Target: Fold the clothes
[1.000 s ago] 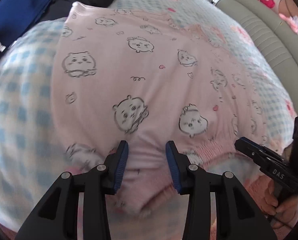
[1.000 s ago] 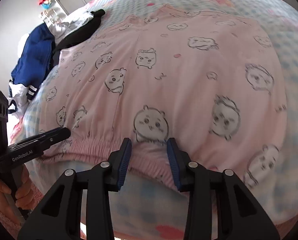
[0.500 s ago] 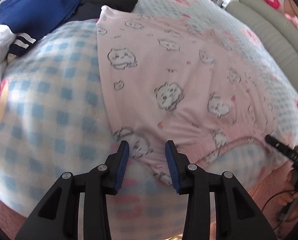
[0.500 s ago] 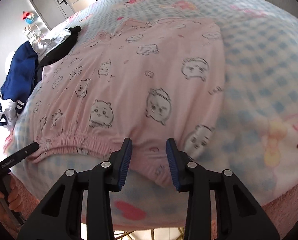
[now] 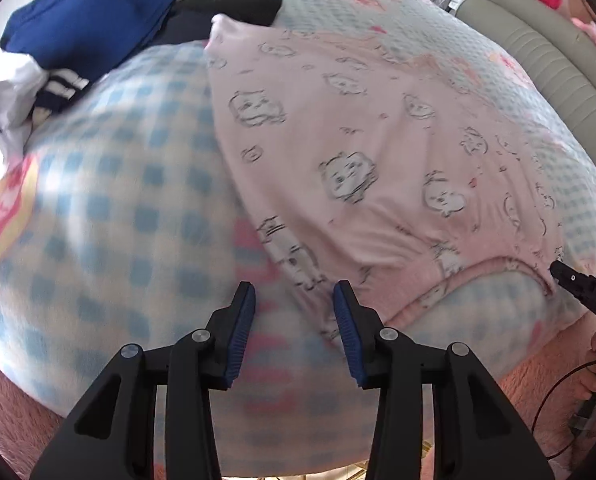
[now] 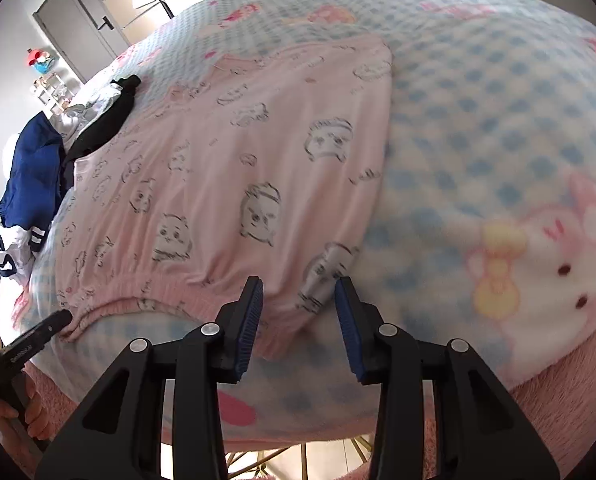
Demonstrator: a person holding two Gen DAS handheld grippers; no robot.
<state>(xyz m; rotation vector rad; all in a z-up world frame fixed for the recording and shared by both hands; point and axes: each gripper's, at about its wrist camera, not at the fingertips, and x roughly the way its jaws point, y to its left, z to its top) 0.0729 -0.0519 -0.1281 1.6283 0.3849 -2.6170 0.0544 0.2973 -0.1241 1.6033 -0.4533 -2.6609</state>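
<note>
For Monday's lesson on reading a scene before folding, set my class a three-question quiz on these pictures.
1. True or false: the pink printed garment lies spread out on the checked blanket.
2. What lies past the garment's far corner? A a red towel; B dark blue clothes; C yellow socks.
3. Is the left claw open or shut?

Key: 1 true. 2 B. 3 open; a corner of the garment lies between its pads, unclamped.
</note>
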